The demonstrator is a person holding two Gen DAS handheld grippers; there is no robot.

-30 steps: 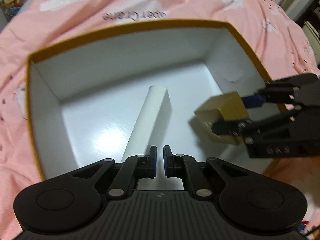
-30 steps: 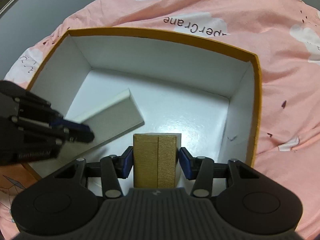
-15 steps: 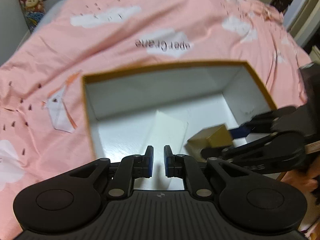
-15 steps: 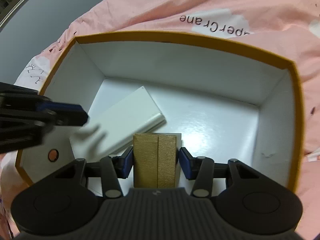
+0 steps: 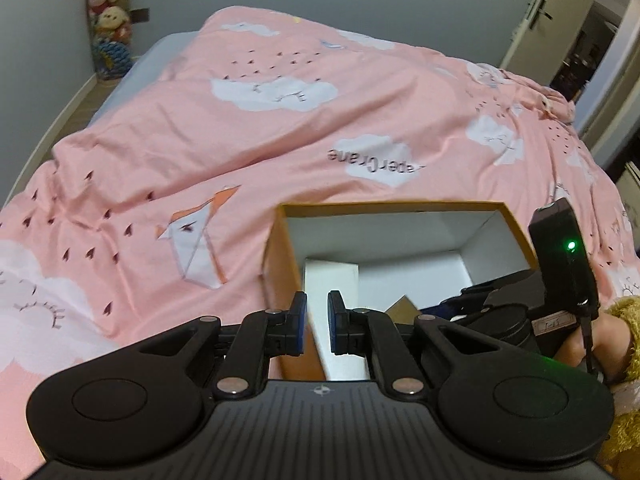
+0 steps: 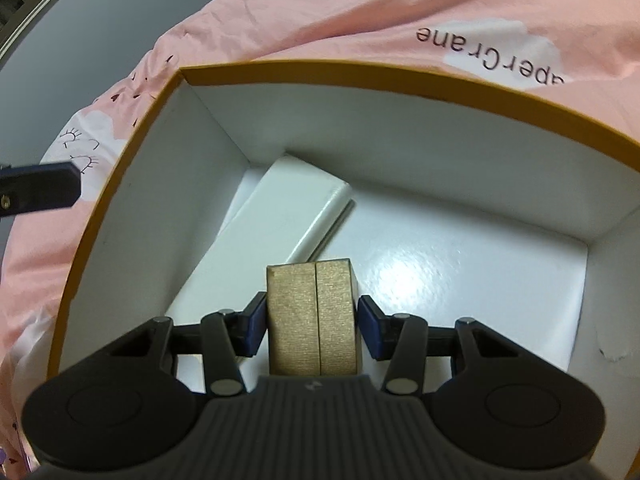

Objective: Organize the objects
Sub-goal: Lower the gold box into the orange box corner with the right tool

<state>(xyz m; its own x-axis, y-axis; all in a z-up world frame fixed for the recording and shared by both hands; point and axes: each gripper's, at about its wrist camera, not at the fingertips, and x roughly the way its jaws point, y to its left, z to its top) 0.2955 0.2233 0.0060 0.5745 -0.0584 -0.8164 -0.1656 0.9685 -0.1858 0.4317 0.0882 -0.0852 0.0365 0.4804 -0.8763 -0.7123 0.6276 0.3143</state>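
Note:
An open box with an orange rim (image 6: pixel 360 70) and white inside lies on the bed. A long flat white box (image 6: pixel 280 232) rests on its floor toward the left wall. My right gripper (image 6: pixel 312 328) hangs inside the big box, shut on a small gold box (image 6: pixel 312 316) just above the floor, close to the white box's near end. My left gripper (image 5: pixel 317 328) is shut on nothing, raised above the near left corner of the big box (image 5: pixel 384 205). One of its fingers (image 6: pixel 40 192) shows outside the left wall. A corner of the gold box (image 5: pixel 402 307) peeks out.
A pink bedspread with white clouds (image 5: pixel 280 128) surrounds the box. Plush toys (image 5: pixel 108 20) hang in the far left corner and a door (image 5: pixel 560 12) stands at the far right. A person's forearm in a fuzzy yellow sleeve (image 5: pixel 624 320) holds the right tool.
My left gripper rose and drew back out of the big box, toward its left side. The right gripper carried the gold box deeper in, nearer the white box.

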